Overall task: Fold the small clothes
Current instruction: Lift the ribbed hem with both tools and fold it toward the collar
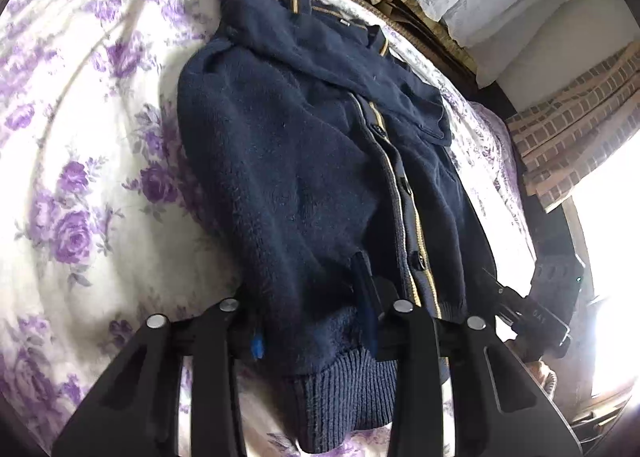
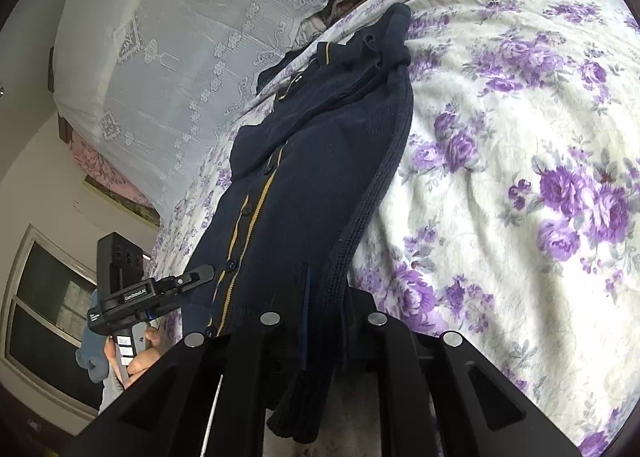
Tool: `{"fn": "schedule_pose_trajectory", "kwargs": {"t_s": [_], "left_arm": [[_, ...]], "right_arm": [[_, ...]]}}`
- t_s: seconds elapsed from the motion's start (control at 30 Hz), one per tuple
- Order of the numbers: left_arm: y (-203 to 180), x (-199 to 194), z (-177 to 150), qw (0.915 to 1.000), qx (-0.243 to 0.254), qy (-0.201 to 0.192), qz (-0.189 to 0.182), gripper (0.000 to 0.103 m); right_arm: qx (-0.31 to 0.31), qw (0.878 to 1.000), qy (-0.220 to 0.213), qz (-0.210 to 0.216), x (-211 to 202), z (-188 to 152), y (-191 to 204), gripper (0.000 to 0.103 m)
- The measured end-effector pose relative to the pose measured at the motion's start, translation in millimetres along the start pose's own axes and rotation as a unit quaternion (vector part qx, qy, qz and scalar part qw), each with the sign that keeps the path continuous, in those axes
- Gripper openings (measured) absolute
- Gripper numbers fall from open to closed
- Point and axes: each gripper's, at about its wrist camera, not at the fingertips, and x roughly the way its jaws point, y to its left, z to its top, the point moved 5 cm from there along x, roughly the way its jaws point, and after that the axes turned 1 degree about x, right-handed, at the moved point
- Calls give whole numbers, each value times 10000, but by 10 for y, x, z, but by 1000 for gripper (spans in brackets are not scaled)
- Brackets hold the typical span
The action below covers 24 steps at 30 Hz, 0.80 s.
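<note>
Gripping: both grippers clamp the bottom hem of the navy cardigan at the near edge of the bed.
Left gripper: jaws clenched on the fuzzy fabric just above the ribbed hem, on the side of the button placket away from the other tool.
Right gripper: jaws pinched on a bunched ribbed edge of the knit, which hangs down between the fingers.
Cardigan: lies lengthwise on the floral bedspread, collar toward the far edge, hem toward the cameras.
Sleeves: one is folded across the chest near the collar; another fold sits beside the placket on the window side.
Placket: buttoned, with a mustard stripe running from hem up to collar.
Bedspread: cream with purple roses, wrinkled around the garment.
Far edge: a white lace cover drapes over bedding beyond the collar.
Person: a hand grips the left tool's handle, seen from the right wrist view off the bed's near corner.
Window side: a brick-pattern curtain hangs past the bed's edge, bright light beside it.
</note>
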Motion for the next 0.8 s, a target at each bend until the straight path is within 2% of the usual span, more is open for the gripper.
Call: {"fn": "schedule_pose_trajectory", "kwargs": {"t_s": [0.03,0.13,0.27,0.43,0.6,0.8], "left_arm": [[-18,-27,-8,10000,38,-40,26,13],[-41,-129,-32,9999,48,-123,-31,10],[-105,-235,-13,9994,182,-299,-49,9],[-105,-293,-5,9993,103,-316,-143,9],[-127,-262,37,9995,221,-211,-28,9],[-235,-280,271,9997,246,-51,51,9]], "right_arm": [[-18,10000,-23,-2,-8,-2,11,11],[-106,9997,-227,31,-77,21,56,9],[-126,9985,-492,198,-207,74,91,9],[12,9972,-625,406,-304,120,76,8],[79,9975,-536,463,-299,129,69,8],[6,9975,-421,568,-292,298,260,8]]}}
